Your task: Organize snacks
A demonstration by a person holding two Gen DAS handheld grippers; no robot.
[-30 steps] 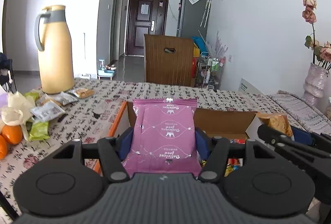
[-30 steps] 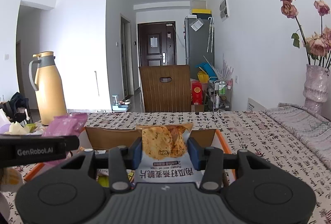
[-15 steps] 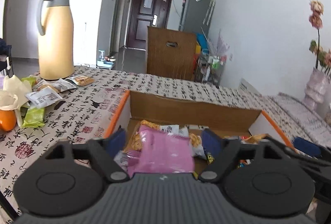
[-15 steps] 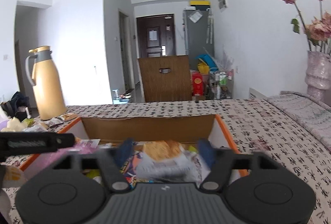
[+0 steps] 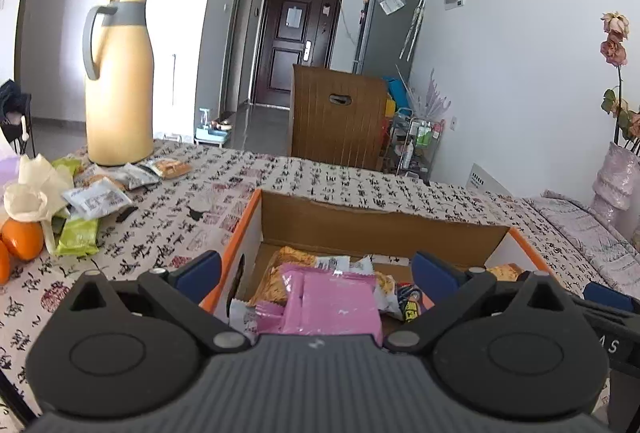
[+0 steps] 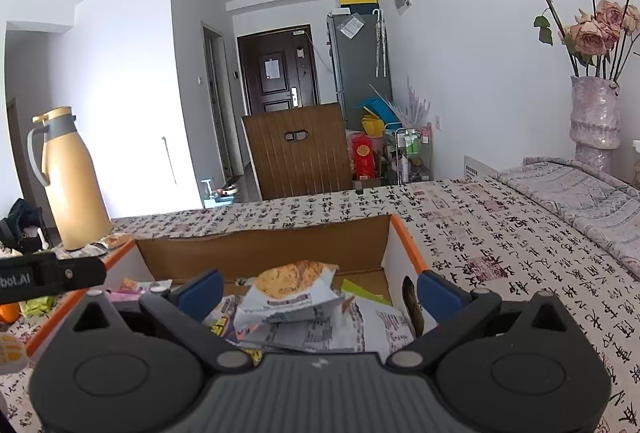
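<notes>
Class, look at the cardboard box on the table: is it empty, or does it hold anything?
Not empty. The cardboard box holds several snack packets, with a pink packet lying on top.

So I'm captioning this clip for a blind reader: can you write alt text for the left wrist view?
The left claw, its jaws opening with nothing gripped, hovers over an orange-edged cardboard box where a pink snack packet lies on other snacks. More packets and a yellow thermos jug sit on the patterned tablecloth.

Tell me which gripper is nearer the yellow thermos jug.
Left. The left gripper hovers over the box's jug-side half; the right gripper is farther from the yellow thermos jug.
</notes>
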